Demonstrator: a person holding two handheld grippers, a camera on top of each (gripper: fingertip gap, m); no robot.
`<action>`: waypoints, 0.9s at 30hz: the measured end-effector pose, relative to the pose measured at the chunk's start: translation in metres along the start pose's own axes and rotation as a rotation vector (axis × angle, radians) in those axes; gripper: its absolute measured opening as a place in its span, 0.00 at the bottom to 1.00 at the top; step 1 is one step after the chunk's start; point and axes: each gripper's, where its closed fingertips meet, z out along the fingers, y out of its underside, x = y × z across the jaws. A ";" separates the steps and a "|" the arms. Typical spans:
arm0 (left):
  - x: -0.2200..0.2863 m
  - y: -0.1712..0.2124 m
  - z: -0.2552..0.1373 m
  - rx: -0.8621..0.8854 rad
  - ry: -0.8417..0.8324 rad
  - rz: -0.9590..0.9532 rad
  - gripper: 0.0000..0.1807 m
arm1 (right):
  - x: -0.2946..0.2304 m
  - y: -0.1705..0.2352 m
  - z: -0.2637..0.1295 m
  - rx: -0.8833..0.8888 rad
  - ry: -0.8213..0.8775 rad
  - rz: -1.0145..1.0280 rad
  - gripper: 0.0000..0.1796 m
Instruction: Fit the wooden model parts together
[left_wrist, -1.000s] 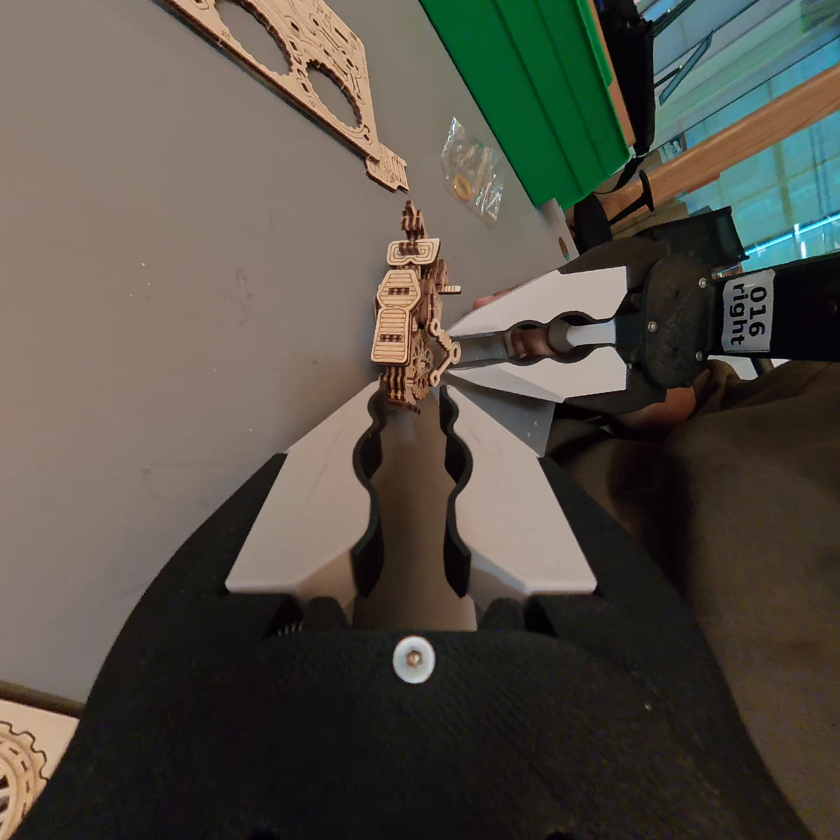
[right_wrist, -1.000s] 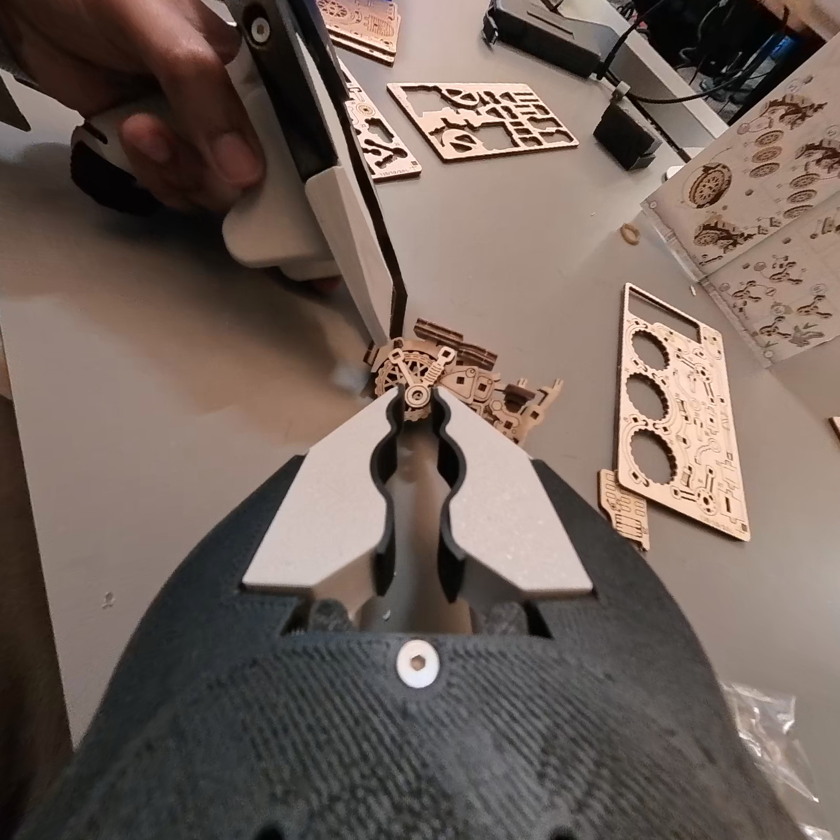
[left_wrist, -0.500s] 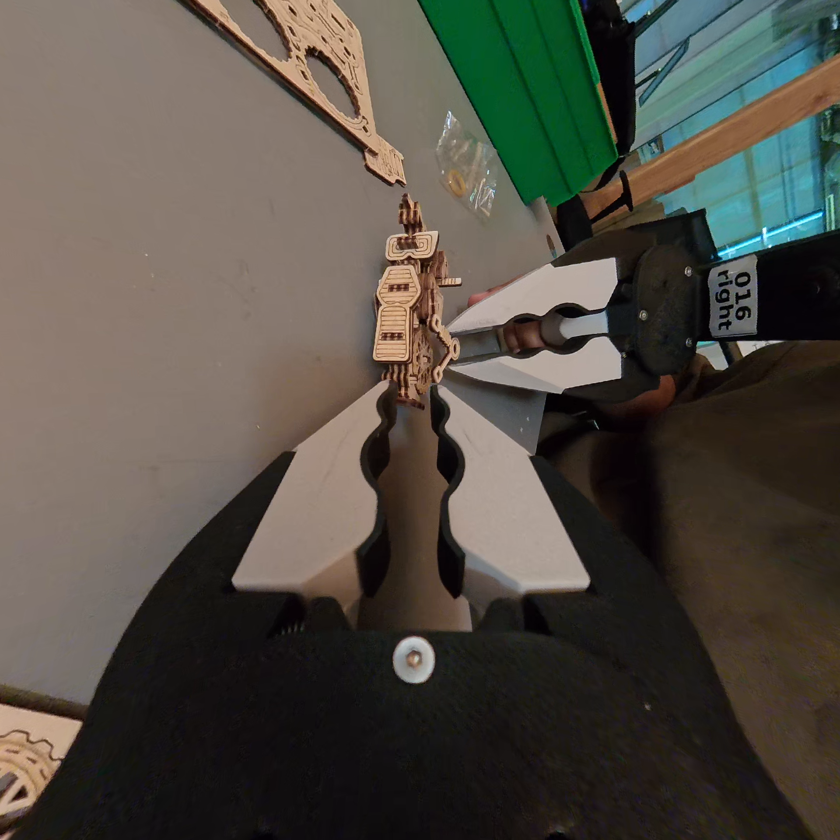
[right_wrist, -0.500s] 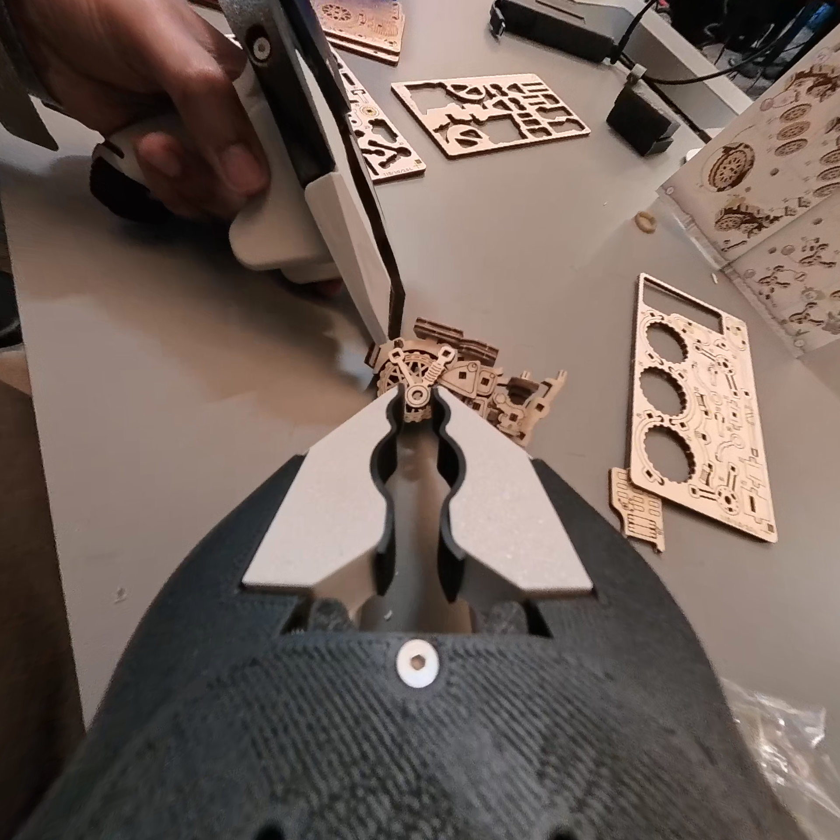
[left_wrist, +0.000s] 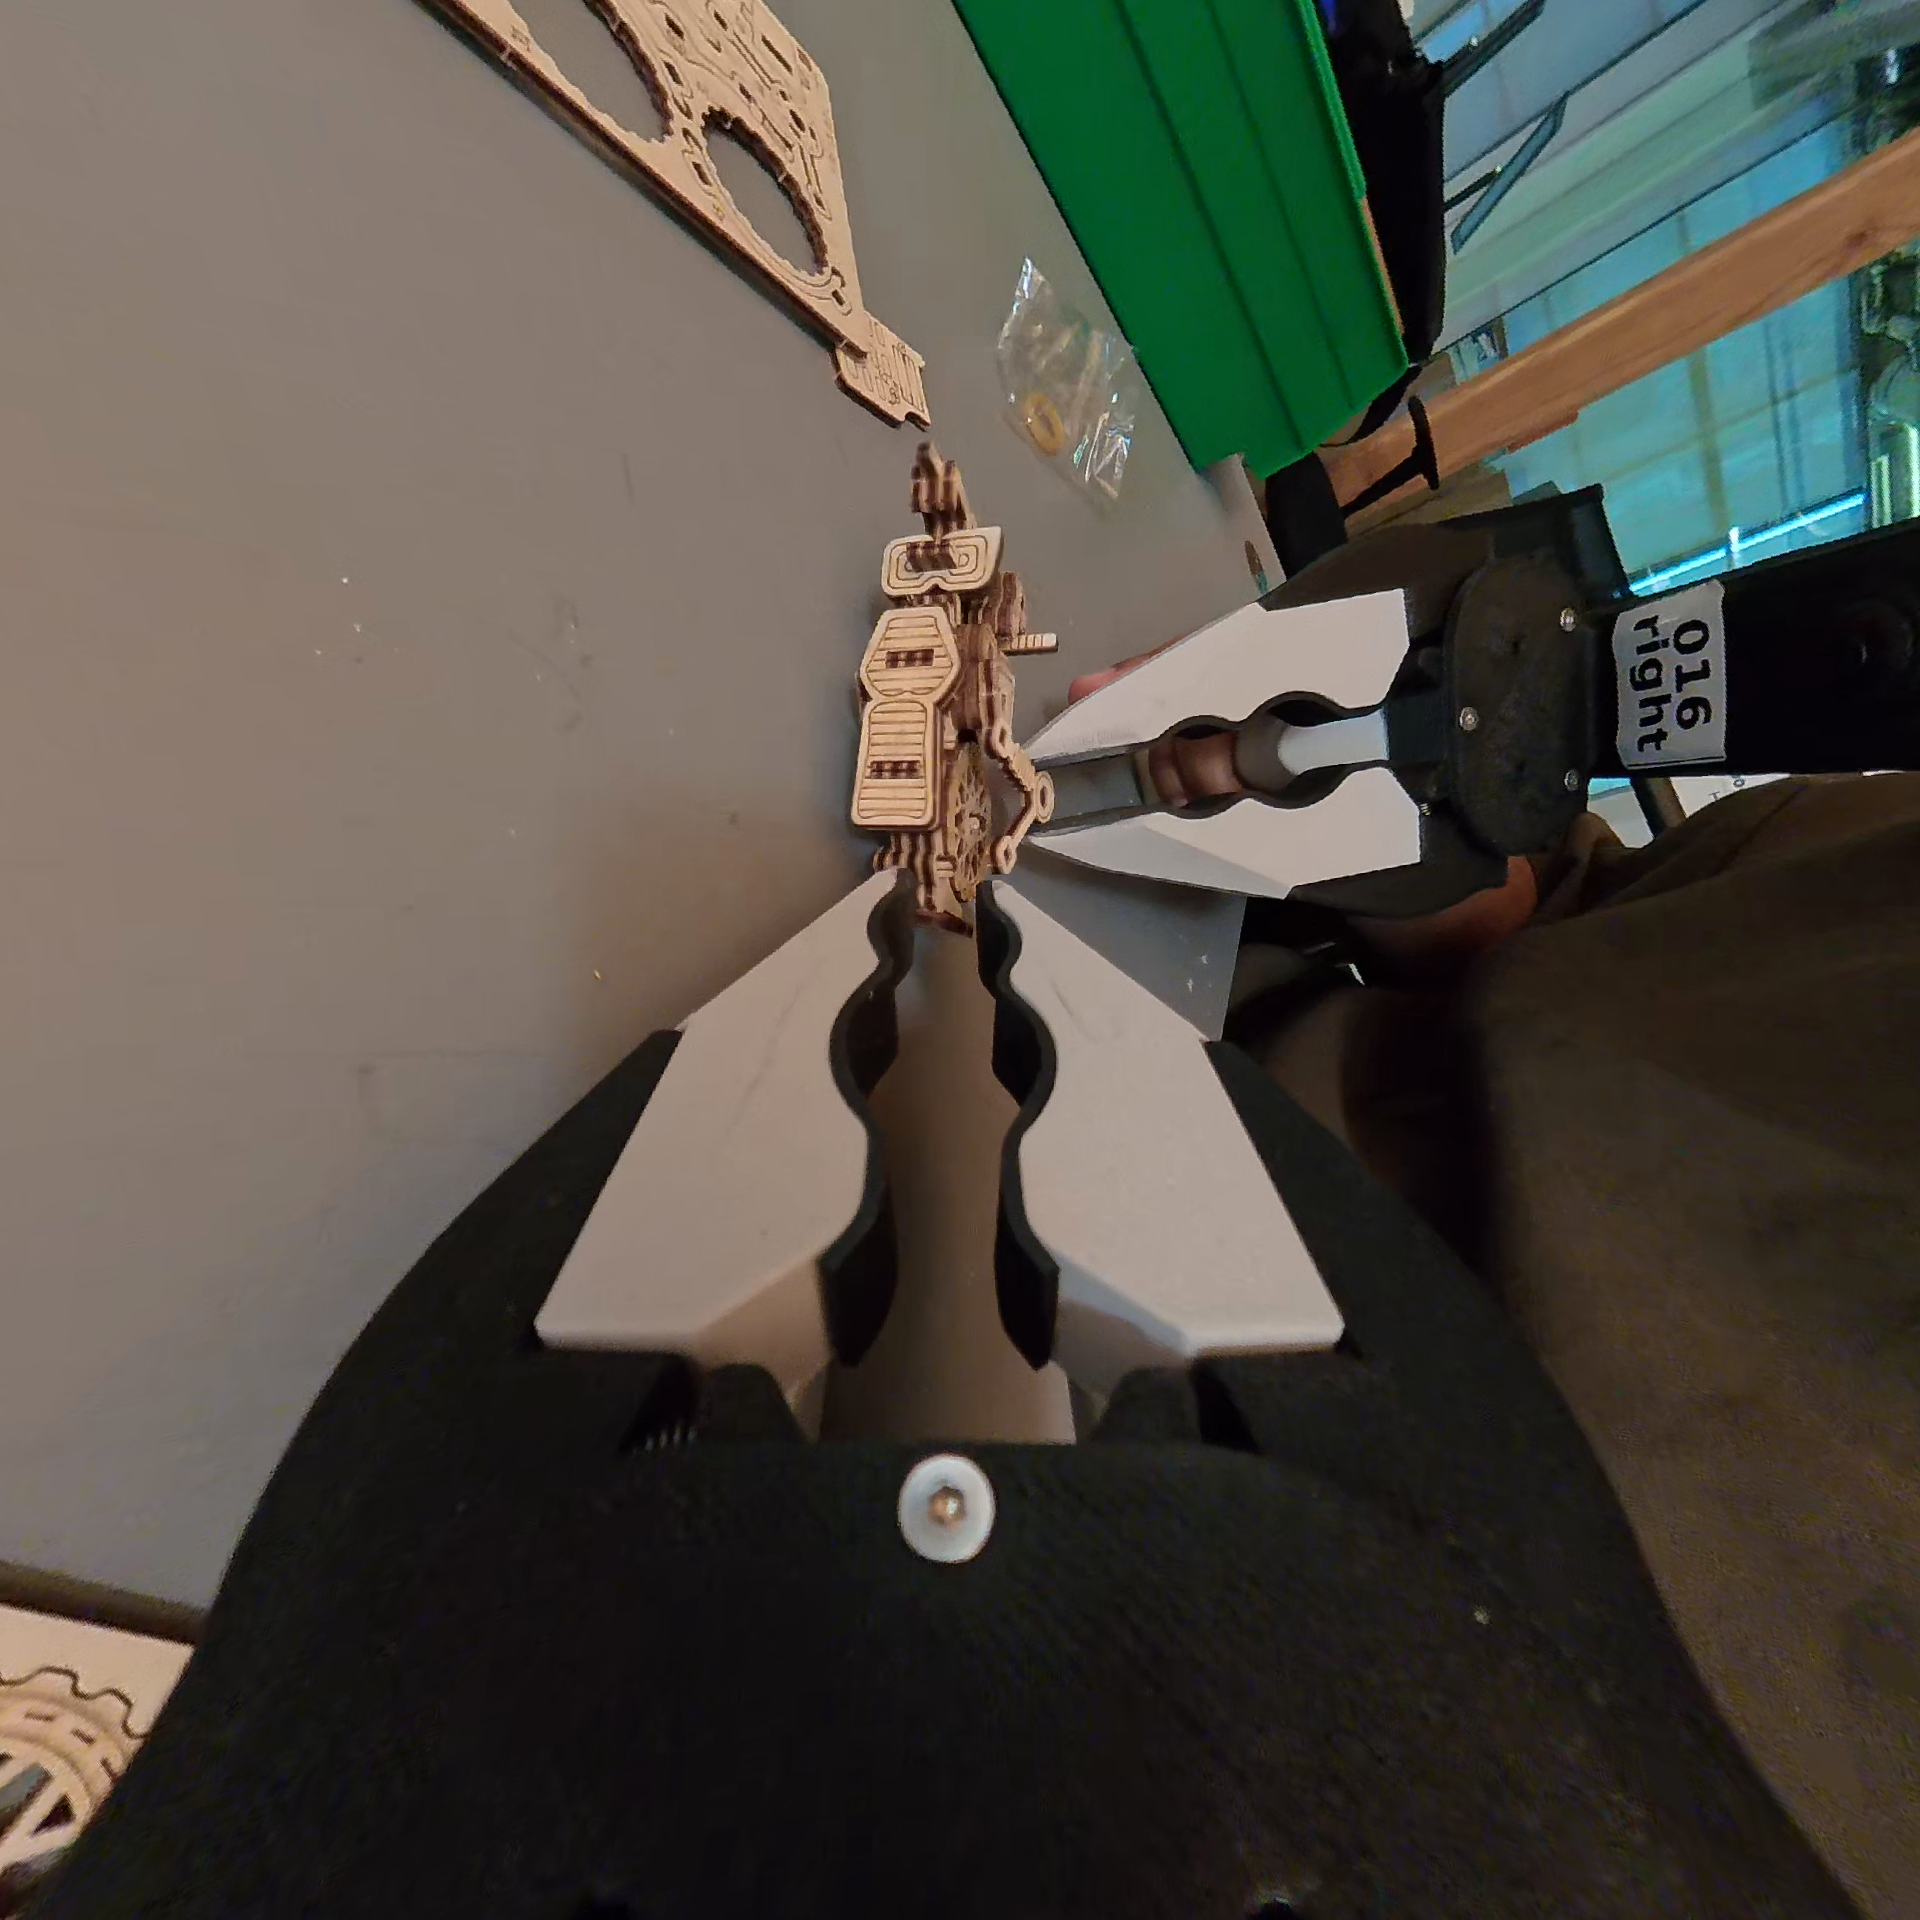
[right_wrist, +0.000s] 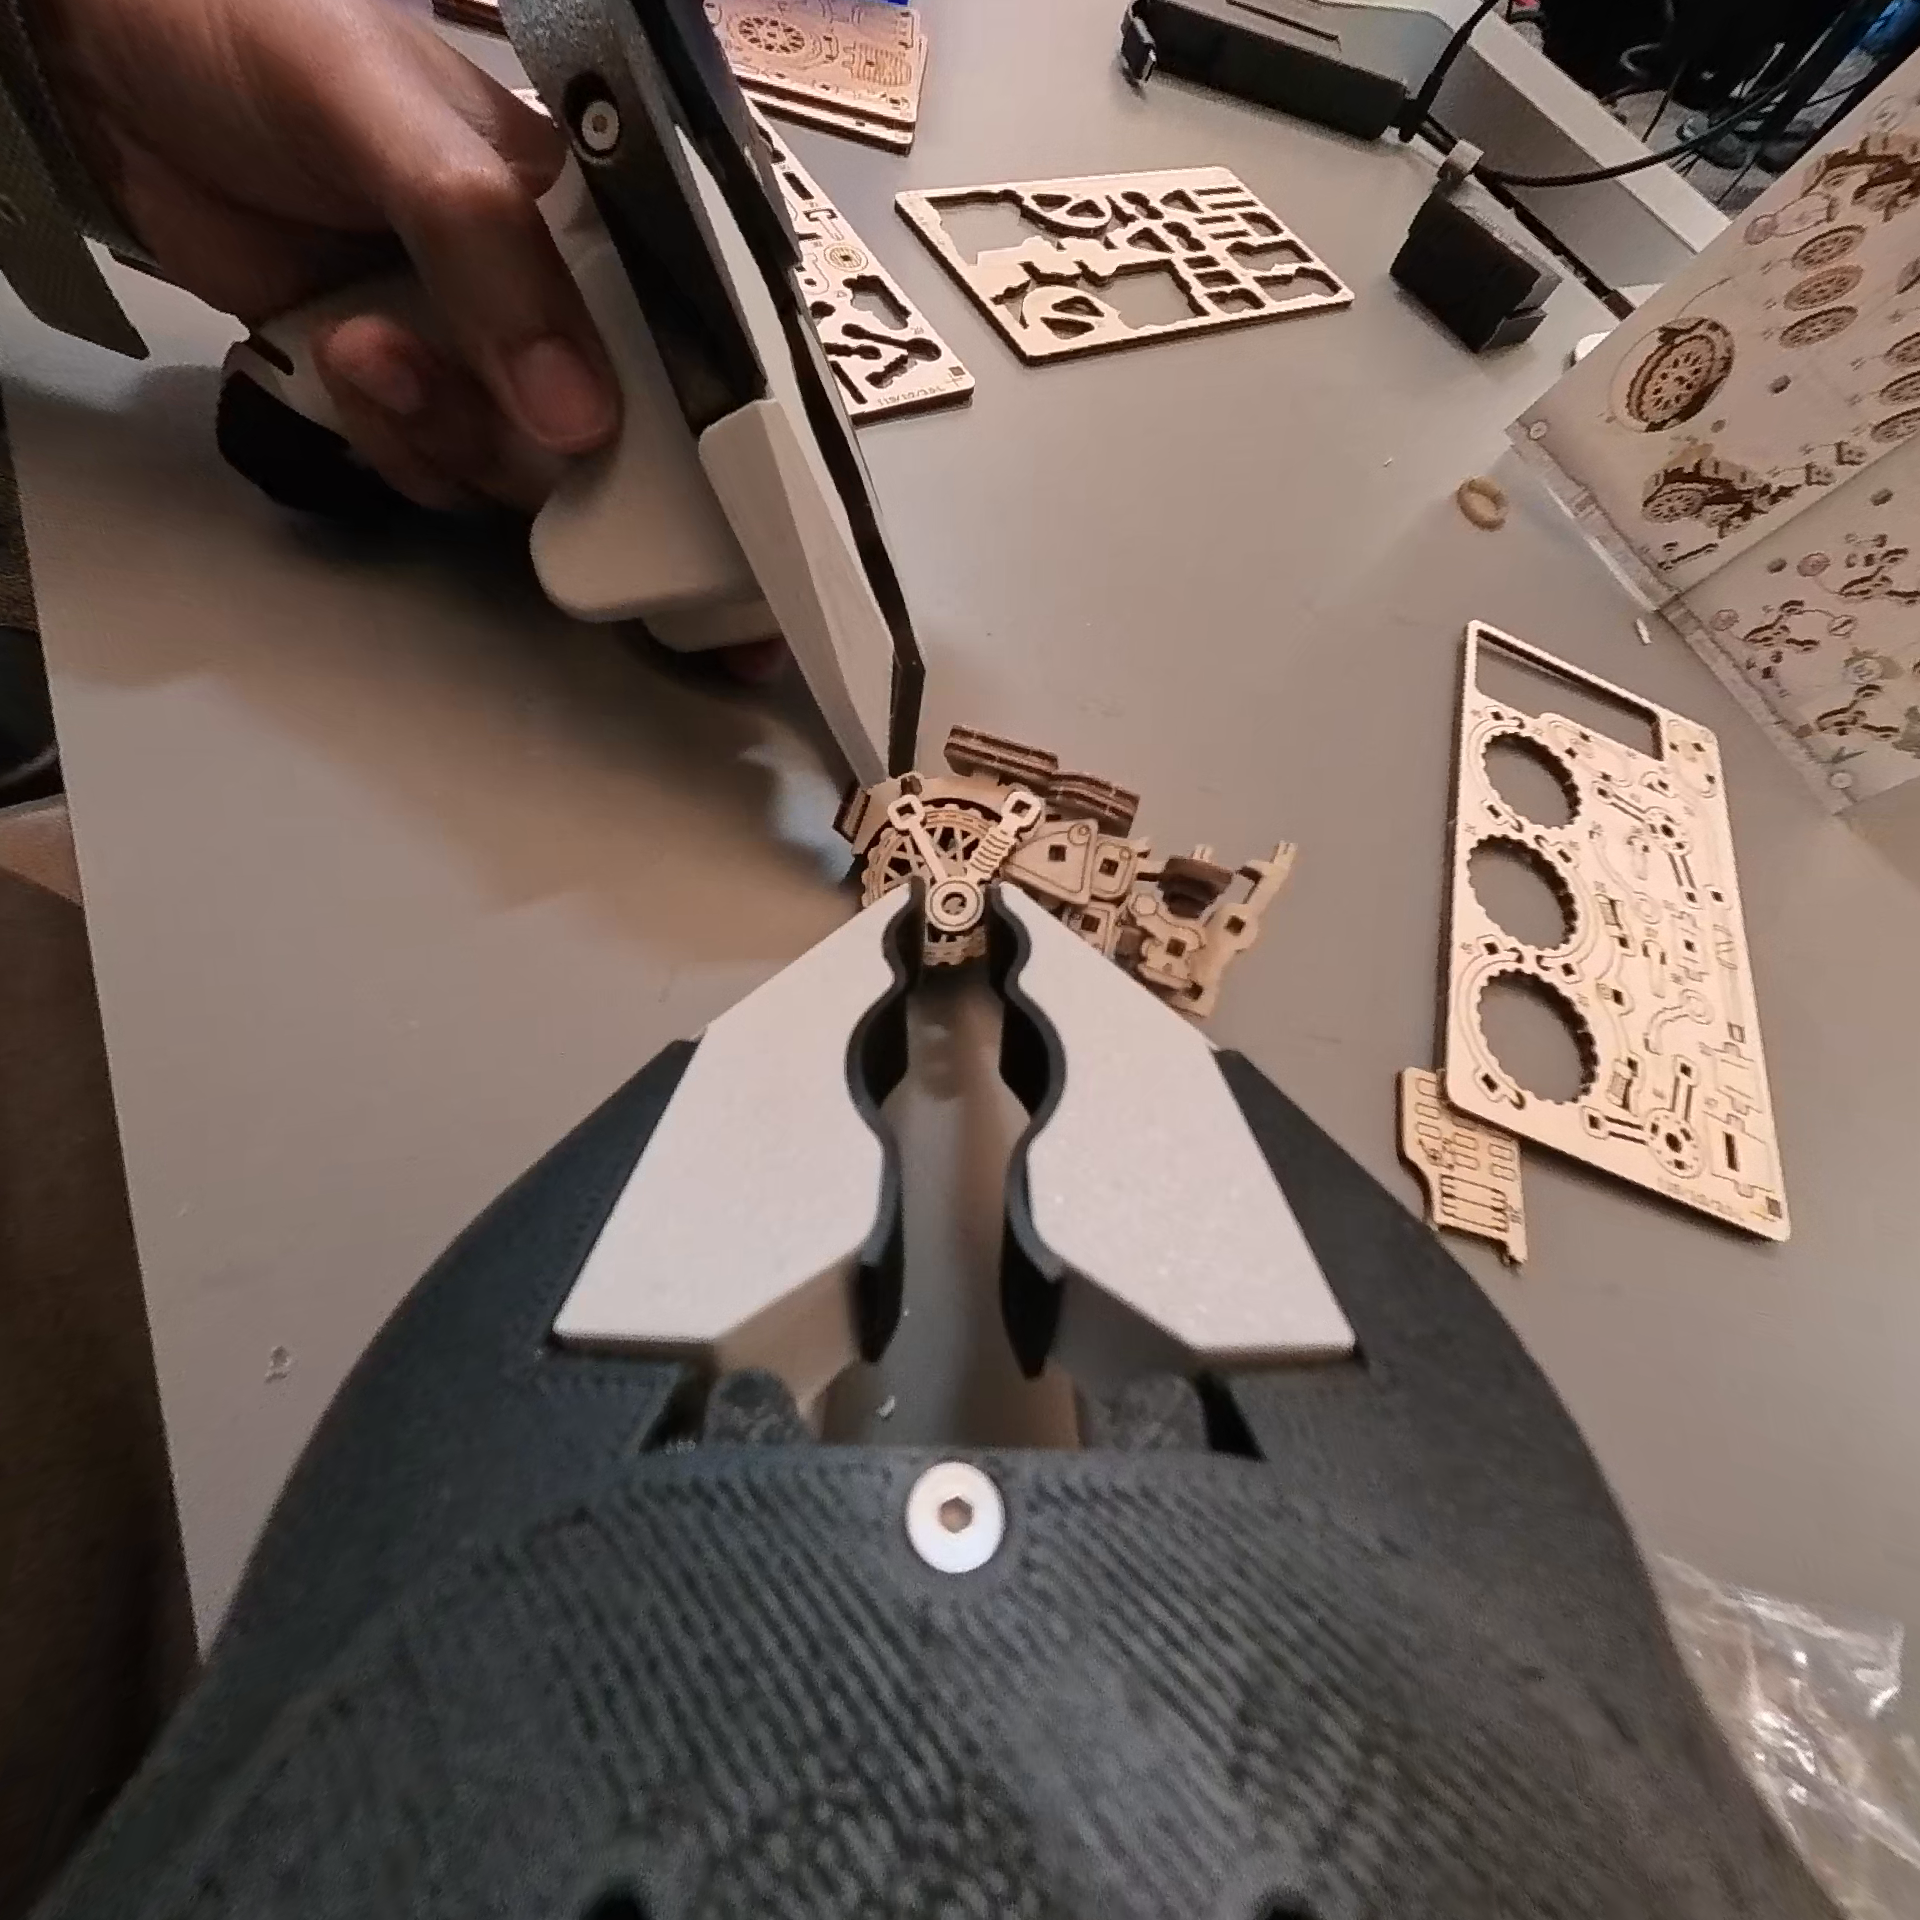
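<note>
A partly built wooden model (right_wrist: 1081, 862) with a spoked gear and V-shaped struts lies on the grey table (right_wrist: 416, 883). My right gripper (right_wrist: 956, 920) is shut on the round hub at the model's near edge. My left gripper (right_wrist: 883, 774), held by a hand (right_wrist: 343, 208), comes down from the upper left and pinches the model's left end. In the left wrist view the model (left_wrist: 914, 717) stands on edge against the table (left_wrist: 312, 779). There my left gripper (left_wrist: 940, 904) is shut on its near end. The right gripper (left_wrist: 1039, 795) grips it from the right.
A punched wooden sheet with three round holes (right_wrist: 1621, 997) and a small loose piece (right_wrist: 1465, 1164) lie to the right. More punched sheets (right_wrist: 1122, 260) and a printed instruction sheet (right_wrist: 1787, 312) lie farther back. A plastic bag (left_wrist: 1070, 384) and a green box (left_wrist: 1195, 208) sit at the table's edge. My left and right fingertips are right by each other.
My left gripper's fingers have closed in on the model's end. The right gripper keeps its hold on the hub. Both views have shifted only slightly.
</note>
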 end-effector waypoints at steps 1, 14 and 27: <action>0.000 0.000 0.000 0.000 0.000 0.000 0.05 | 0.000 0.000 0.000 0.001 0.000 0.000 0.05; 0.000 -0.001 -0.001 0.007 0.010 -0.012 0.05 | 0.000 -0.001 -0.001 0.013 -0.014 0.021 0.05; 0.001 -0.001 -0.001 0.008 0.025 -0.020 0.05 | 0.003 -0.007 -0.008 0.067 -0.064 0.098 0.05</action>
